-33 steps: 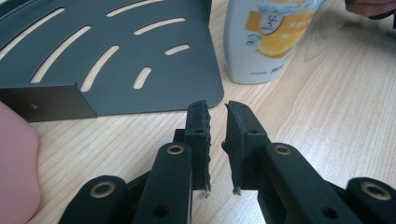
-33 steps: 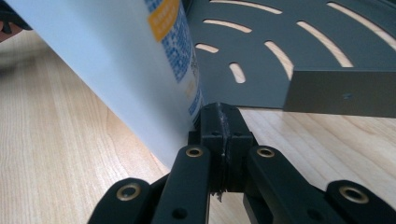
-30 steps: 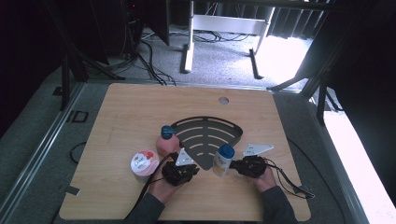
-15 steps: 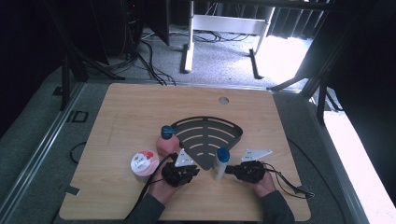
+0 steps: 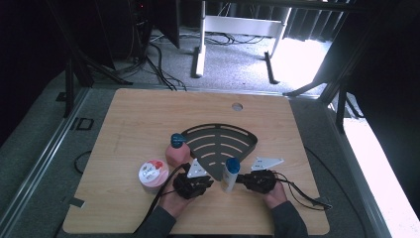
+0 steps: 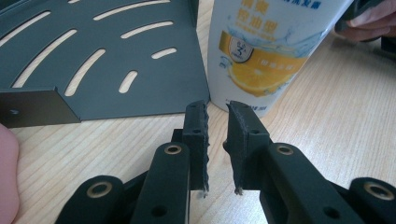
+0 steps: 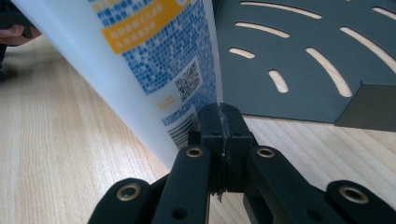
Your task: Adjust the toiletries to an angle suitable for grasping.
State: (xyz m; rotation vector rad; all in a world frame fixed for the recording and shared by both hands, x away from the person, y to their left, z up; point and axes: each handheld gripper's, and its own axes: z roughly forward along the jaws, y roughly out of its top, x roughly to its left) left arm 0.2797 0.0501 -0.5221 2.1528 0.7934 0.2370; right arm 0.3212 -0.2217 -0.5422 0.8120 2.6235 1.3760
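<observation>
From above I see a white plastic bottle with a blue cap (image 5: 230, 174) standing on the pale wooden table (image 5: 148, 114), at about six o'clock from the dark slotted fan-shaped metal tray (image 5: 220, 142). My left gripper (image 5: 207, 182) sits at its nine o'clock, jaws a narrow gap apart, nothing between them, tips just short of the bottle's base. My right gripper (image 5: 241, 179) sits at its three o'clock, jaws pressed together and empty, tips against the tilted bottle's side. A pink blue-capped bottle (image 5: 176, 150) and a pink tub (image 5: 152, 174) stand toward nine o'clock
</observation>
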